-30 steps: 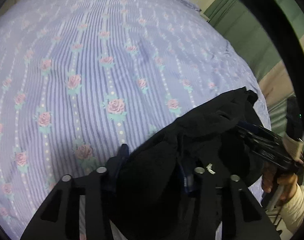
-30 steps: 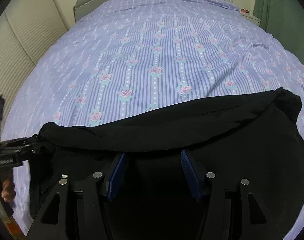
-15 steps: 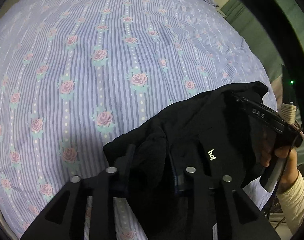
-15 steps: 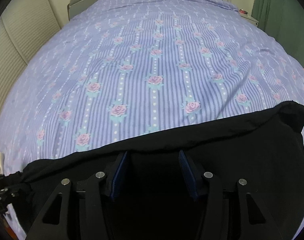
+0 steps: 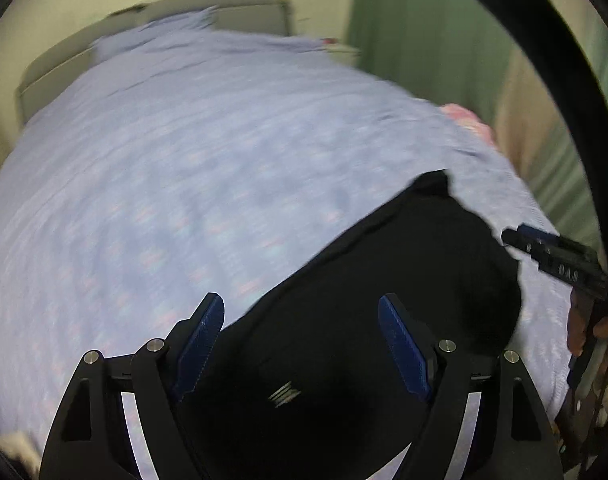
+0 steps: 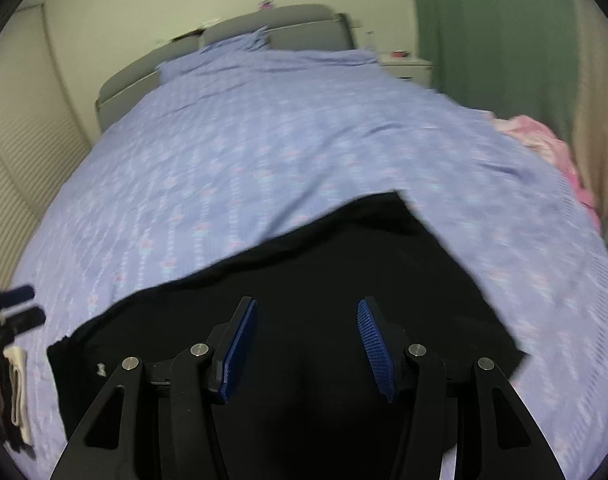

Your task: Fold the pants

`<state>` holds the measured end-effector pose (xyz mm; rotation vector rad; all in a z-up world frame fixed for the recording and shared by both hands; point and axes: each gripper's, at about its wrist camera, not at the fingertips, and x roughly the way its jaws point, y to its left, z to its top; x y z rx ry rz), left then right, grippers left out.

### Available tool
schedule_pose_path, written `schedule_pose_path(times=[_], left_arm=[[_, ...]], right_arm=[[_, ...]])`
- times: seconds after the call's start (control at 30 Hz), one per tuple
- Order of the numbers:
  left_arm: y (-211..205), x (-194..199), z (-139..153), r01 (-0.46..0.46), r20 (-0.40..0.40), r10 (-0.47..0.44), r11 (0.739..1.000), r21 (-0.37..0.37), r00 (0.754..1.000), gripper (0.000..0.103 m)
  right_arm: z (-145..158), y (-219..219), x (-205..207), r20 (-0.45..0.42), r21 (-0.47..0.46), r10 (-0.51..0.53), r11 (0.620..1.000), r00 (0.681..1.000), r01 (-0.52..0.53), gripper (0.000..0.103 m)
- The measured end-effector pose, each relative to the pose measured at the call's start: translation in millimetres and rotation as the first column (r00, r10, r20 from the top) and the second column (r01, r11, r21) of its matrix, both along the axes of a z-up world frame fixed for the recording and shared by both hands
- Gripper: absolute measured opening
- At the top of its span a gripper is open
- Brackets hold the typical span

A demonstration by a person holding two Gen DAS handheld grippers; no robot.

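Left wrist view: your left gripper (image 5: 301,340) stands with its jaws wide apart, having just been opening, and nothing is pinched between the blue pads (image 5: 201,338). The black pants (image 5: 384,300) lie flat on the bed cover (image 5: 183,180) beneath and ahead of the fingers, clear of both pads. At the right edge of that view your right gripper (image 5: 560,258) shows above the far end of the garment, with your hand (image 5: 584,328) on its handle.

Right wrist view: your right gripper (image 6: 308,344) has its jaws parted about halfway, and no cloth sits between its pads (image 6: 374,346). The pants (image 6: 324,260) spread as a folded dark slab across the near part of the lilac flowered cover (image 6: 263,140), one straight edge running up to a corner near mid-frame. Your left gripper (image 6: 11,308) appears at the left margin, just beside the garment's left end. A pink cloth (image 6: 544,144) lies at the bed's right side. Both views are blurred.
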<state>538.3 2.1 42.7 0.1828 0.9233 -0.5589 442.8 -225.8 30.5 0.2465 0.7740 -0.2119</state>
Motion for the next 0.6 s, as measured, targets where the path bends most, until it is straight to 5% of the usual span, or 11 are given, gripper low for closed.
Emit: schedule_pose_path(times=[0.3, 0.6], left_arm=[[-139, 34, -6, 0.254, 0.017, -0.254, 0.967, 0.025, 0.967, 0.079], [-231, 62, -23, 0.407, -0.006, -0.41, 0.905, 0.124, 0.912, 0.079]], right_arm=[[-15, -95, -63, 0.0, 0.086, -0.219, 0.972, 0.976, 0.218, 0.054], [-70, -141, -63, -0.041, 0.243, -0.295, 0.924, 0.955, 0.296, 0.049]])
